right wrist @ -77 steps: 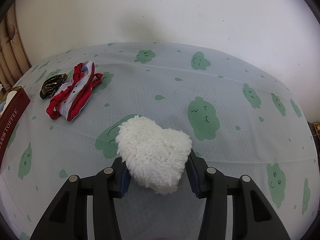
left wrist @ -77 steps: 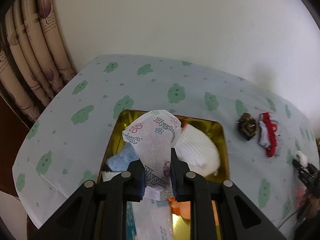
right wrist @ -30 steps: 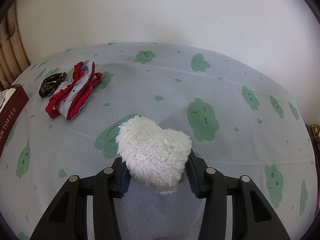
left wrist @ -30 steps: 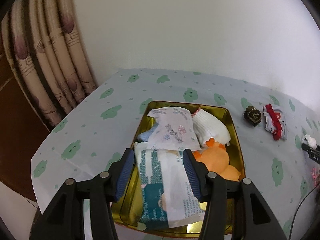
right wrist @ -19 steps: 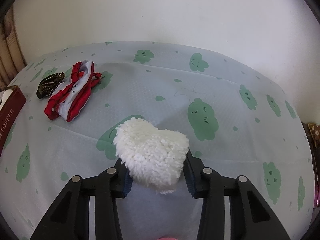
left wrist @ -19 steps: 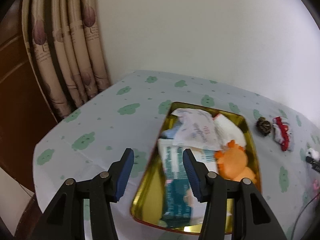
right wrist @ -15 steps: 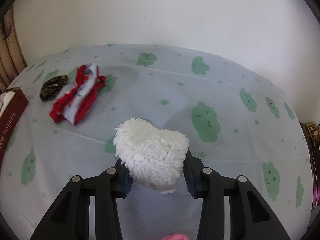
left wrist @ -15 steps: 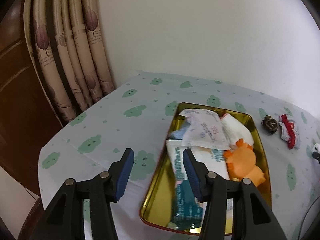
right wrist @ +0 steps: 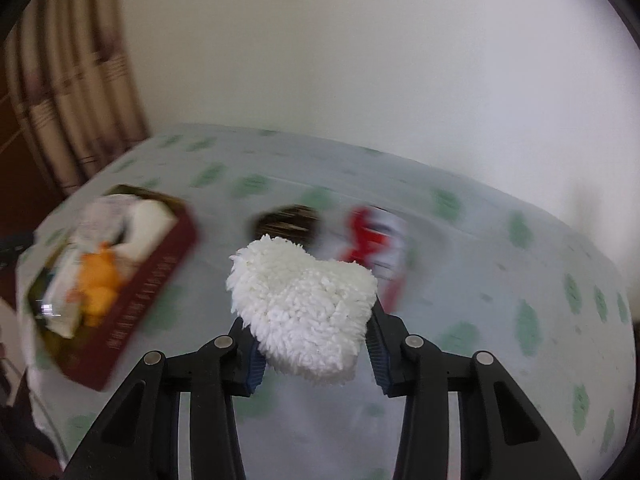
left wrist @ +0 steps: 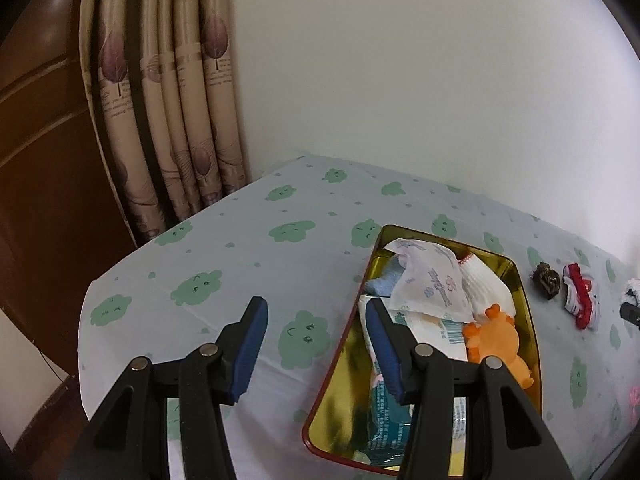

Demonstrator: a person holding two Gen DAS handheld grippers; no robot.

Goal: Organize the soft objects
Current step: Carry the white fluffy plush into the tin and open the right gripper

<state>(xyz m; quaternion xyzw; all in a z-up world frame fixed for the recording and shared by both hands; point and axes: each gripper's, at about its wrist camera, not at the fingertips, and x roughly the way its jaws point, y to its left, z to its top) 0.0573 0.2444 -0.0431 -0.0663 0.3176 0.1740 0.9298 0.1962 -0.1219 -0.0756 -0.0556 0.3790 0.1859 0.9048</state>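
At the bottom of my right wrist view, my right gripper has its jaws clamped on a fluffy white heart-shaped cushion, which fills the lower centre of the frame, lifted clear of the desk. Beyond it, much blurred, a dark brown scrunchie shows just above the cushion, and a red and white cloth lies to the upper right of it. At the left of that frame sits the red-sided tin with its gold inside.

In my left wrist view, my left gripper fills the bottom with its jaws spread wide and nothing between them, hanging over the green-patterned cloth of the desk. The tin's gold wall lies just behind my right-hand finger, at lower right. Inside it are an orange plush toy, a teal and white tissue packet, a flowered sachet, a white sock and a blue cloth. Past the tin, at the far right edge, the scrunchie and red cloth lie side by side. A curtain hangs in the upper left.
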